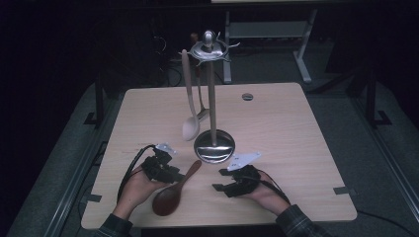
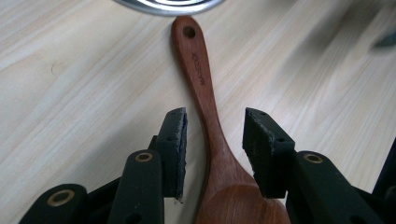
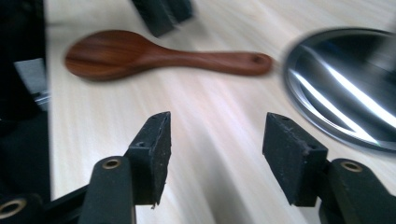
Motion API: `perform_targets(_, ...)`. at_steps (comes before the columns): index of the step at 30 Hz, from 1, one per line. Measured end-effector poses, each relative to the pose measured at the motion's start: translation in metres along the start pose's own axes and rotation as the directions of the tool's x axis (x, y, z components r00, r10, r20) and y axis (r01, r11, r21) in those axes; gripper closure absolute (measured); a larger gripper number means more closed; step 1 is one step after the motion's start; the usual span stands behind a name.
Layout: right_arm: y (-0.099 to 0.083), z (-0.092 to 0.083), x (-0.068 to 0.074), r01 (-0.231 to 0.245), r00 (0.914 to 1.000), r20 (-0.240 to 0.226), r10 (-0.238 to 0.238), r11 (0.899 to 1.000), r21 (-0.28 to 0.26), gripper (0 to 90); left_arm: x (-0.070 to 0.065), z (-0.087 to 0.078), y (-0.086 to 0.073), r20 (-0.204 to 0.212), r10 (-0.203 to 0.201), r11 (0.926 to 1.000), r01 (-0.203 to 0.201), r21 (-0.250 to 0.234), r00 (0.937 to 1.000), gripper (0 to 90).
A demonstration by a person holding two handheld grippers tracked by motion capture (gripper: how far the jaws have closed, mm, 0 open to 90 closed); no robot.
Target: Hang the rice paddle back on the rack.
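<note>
Dark wooden spoon [image 2: 208, 107] lies flat on the light wooden table [image 1: 296, 128], its holed handle end just short of the utensil stand's round steel base [image 1: 214, 146]. Left gripper [image 2: 215, 135] straddles the handle, jaws spread, pads not touching it. Right gripper [image 3: 215, 140] stands apart, jaws spread over bare tabletop.

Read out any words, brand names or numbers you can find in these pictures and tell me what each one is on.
"MAJCCOY", as near as it can be made out: small letters stamped along the handle of the dark brown wooden spoon, running lengthwise below its hanging hole; the middle letters are uncertain.
Nothing else is legible: no lettering can be made out on the shiny round metal base of the utensil stand, the pale spoon hanging from it, or the light wooden table.
</note>
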State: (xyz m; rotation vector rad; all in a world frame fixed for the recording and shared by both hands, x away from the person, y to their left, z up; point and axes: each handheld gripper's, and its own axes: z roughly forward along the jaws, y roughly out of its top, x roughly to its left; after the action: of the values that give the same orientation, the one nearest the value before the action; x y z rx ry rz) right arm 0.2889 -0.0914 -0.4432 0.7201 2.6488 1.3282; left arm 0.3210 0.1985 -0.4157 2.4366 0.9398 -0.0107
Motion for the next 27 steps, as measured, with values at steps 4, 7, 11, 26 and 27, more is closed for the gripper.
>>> perform_targets(4, -0.014, -0.019, -0.013, -0.042, 0.9981, 0.044, 0.042, 0.999, -0.005, 41.4, -0.005, 0.003, 0.011, -0.008, 0.009, 0.9975, -0.008, 0.070, 0.9999, 59.8)
perform_targets(7, -0.025, -0.032, -0.022, -0.073, 0.9949, 0.070, 0.073, 0.997, -0.003, 41.6, -0.005, 0.008, 0.018, -0.025, 0.014, 0.9935, -0.012, 0.113, 0.9996, 61.2)
perform_targets(11, -0.035, -0.042, -0.030, -0.102, 0.9897, 0.100, 0.102, 0.995, -0.003, 41.6, -0.007, 0.018, 0.022, -0.027, 0.019, 0.9848, -0.014, 0.173, 0.9995, 64.0)
perform_targets(26, -0.040, -0.046, -0.039, -0.120, 0.9837, 0.134, 0.120, 0.993, -0.011, 41.3, -0.014, 0.039, 0.027, -0.074, 0.069, 0.9609, -0.047, 0.273, 0.9949, 69.7)
perform_targets(27, -0.040, -0.047, -0.039, -0.121, 0.9832, 0.136, 0.122, 0.993, -0.013, 41.3, -0.014, 0.039, 0.027, -0.077, 0.072, 0.9603, -0.048, 0.275, 0.9944, 69.8)
